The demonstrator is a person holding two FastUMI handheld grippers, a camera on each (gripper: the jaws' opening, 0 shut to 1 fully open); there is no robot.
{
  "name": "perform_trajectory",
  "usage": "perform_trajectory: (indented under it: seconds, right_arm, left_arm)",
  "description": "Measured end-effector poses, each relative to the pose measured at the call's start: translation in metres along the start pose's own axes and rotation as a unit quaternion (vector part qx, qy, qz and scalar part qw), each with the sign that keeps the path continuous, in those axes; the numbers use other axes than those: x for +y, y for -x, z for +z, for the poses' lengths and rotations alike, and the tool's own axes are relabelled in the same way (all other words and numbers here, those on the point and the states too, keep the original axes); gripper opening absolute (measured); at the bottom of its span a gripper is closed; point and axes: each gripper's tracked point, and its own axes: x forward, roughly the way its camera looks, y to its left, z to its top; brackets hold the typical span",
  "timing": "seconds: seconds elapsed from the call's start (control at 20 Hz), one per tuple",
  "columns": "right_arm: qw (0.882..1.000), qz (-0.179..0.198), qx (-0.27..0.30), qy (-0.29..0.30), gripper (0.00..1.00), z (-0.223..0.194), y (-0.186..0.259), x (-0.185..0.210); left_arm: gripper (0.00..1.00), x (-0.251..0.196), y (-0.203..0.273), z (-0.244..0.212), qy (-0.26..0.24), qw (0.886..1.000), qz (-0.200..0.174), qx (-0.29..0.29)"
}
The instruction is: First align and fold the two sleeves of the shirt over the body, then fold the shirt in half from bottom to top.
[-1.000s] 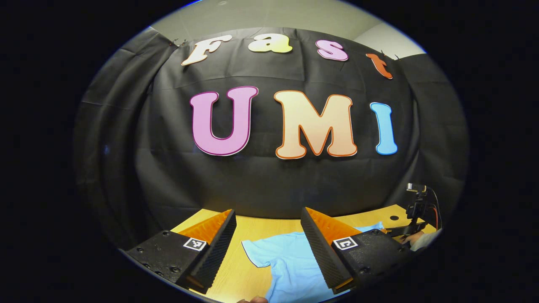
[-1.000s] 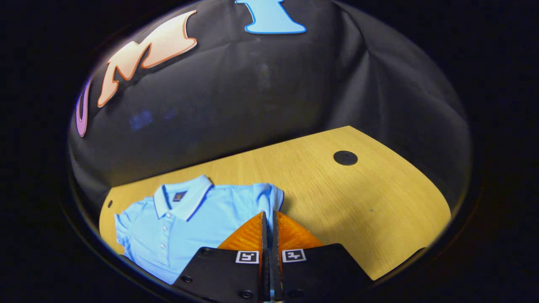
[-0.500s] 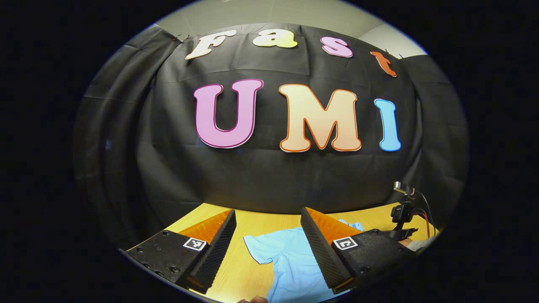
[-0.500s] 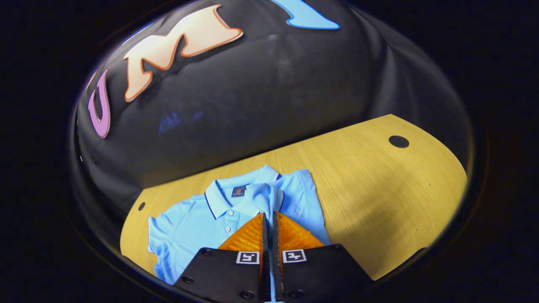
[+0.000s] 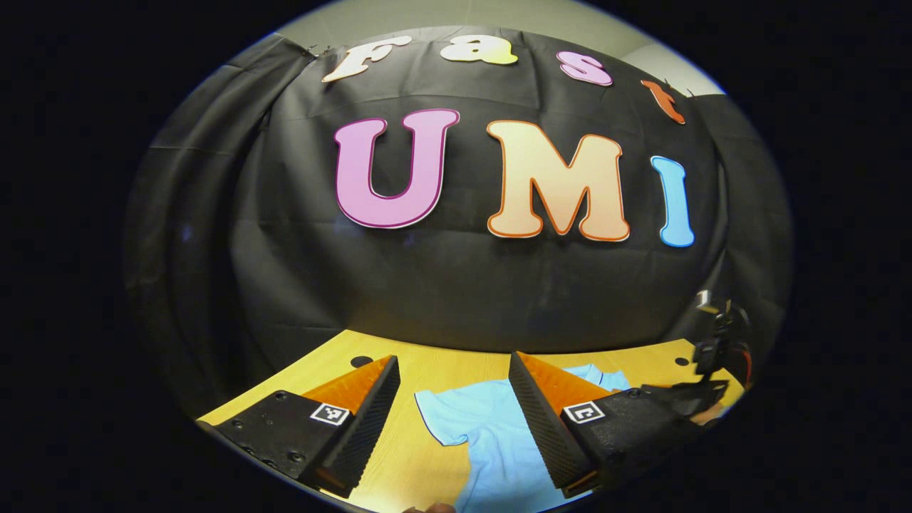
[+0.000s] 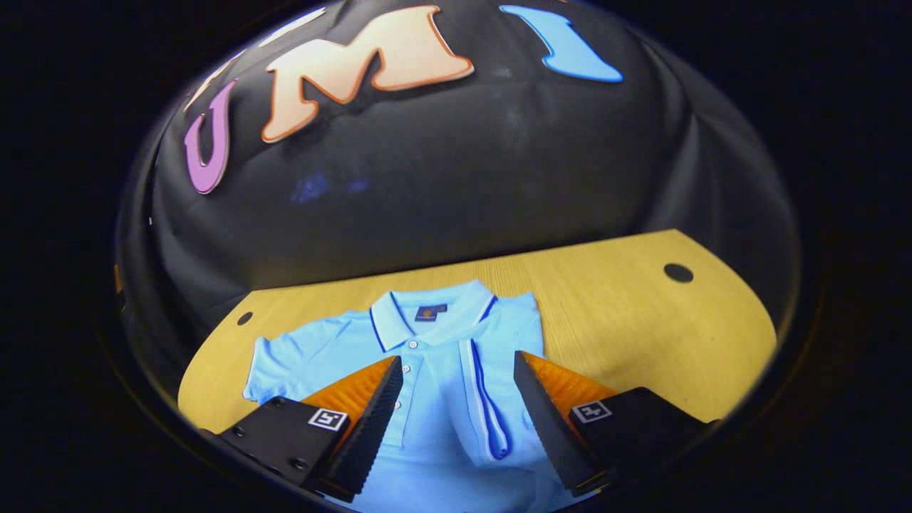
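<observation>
Left gripper view: left gripper [image 5: 454, 406] jaws wide, holding nothing, above shirt [image 5: 491, 434] lying on table [image 5: 456, 370]; one sleeve [image 5: 445, 420] spread out.
Right gripper view: right gripper [image 6: 458, 406] jaws wide, empty, over shirt [image 6: 434, 356]; other sleeve [image 6: 484, 413] lies folded across body; bare table [image 6: 641, 335] beside shirt's edge.

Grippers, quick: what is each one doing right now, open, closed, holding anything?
Left gripper: open, holding nothing.
Right gripper: open, above the shirt, holding nothing.
</observation>
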Motion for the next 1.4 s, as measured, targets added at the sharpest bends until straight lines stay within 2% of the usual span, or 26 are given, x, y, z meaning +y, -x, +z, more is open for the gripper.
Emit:
perform_trajectory:
  seconds: [0.05,0.4,0.5,0.6,0.7,0.75,0.8,0.85,0.9,0.95,1.0,1.05,1.2,1.25,1.3,1.4]
  right_arm:
    - [1.000,0.003,-0.009,0.005,0.98,0.007,0.012,0.000]
    - [0.999,-0.003,-0.032,0.018,0.98,0.021,0.087,-0.025]
    - [0.999,-0.010,-0.032,0.022,0.94,0.018,0.103,-0.034]
    - [0.999,-0.018,-0.028,0.027,0.94,0.013,0.116,-0.044]
    - [0.999,-0.023,-0.022,0.021,0.98,0.005,0.125,-0.048]
    - [0.999,-0.022,-0.017,0.019,0.94,0.001,0.128,-0.047]
    - [0.999,-0.022,-0.014,0.020,0.98,-0.002,0.134,-0.047]
    - [0.999,-0.019,-0.010,0.024,0.94,-0.006,0.137,-0.046]
    - [0.999,-0.018,-0.008,0.030,0.98,-0.009,0.139,-0.045]
    - [0.999,-0.017,-0.006,0.036,0.94,-0.010,0.139,-0.044]
    - [0.999,-0.015,-0.002,0.036,0.98,-0.012,0.139,-0.043]
    - [0.999,-0.012,0.000,0.034,0.94,-0.013,0.138,-0.041]
    - [1.000,-0.010,-0.003,0.028,0.98,-0.010,0.142,-0.039]
    - [1.000,-0.007,-0.004,0.026,0.94,-0.009,0.143,-0.037]
    - [1.000,-0.005,-0.006,0.026,0.98,-0.009,0.147,-0.034]
    - [0.999,0.002,-0.006,0.032,0.98,-0.010,0.153,-0.029]
  left_arm:
    - [0.93,-0.001,-0.010,-0.005,0.003,1.000,-0.001,0.005]
    - [0.93,0.007,-0.078,-0.067,0.025,0.998,0.014,0.064]
    - [0.93,0.012,-0.097,-0.094,0.030,0.995,0.022,0.092]
    - [0.93,0.022,-0.111,-0.119,0.019,0.992,0.035,0.118]
    - [0.93,0.028,-0.124,-0.141,0.009,0.989,0.041,0.141]
    - [0.93,0.028,-0.130,-0.153,0.007,0.987,0.040,0.155]
    - [0.93,0.031,-0.132,-0.161,0.007,0.985,0.043,0.167]
    - [0.93,0.034,-0.135,-0.169,0.007,0.983,0.047,0.179]
    - [0.93,0.036,-0.139,-0.178,0.005,0.981,0.049,0.186]
    - [0.93,0.036,-0.141,-0.185,0.005,0.979,0.050,0.198]
    - [0.93,0.034,-0.142,-0.190,0.006,0.978,0.046,0.204]
    - [0.93,0.032,-0.141,-0.195,0.007,0.976,0.042,0.214]
    - [0.93,0.021,-0.141,-0.210,0.014,0.972,0.019,0.236]
    - [0.93,0.022,-0.138,-0.213,0.013,0.970,0.022,0.242]
    - [0.95,0.025,-0.139,-0.214,0.012,0.970,0.024,0.242]
    - [0.95,0.029,-0.142,-0.212,0.010,0.971,0.033,0.234]
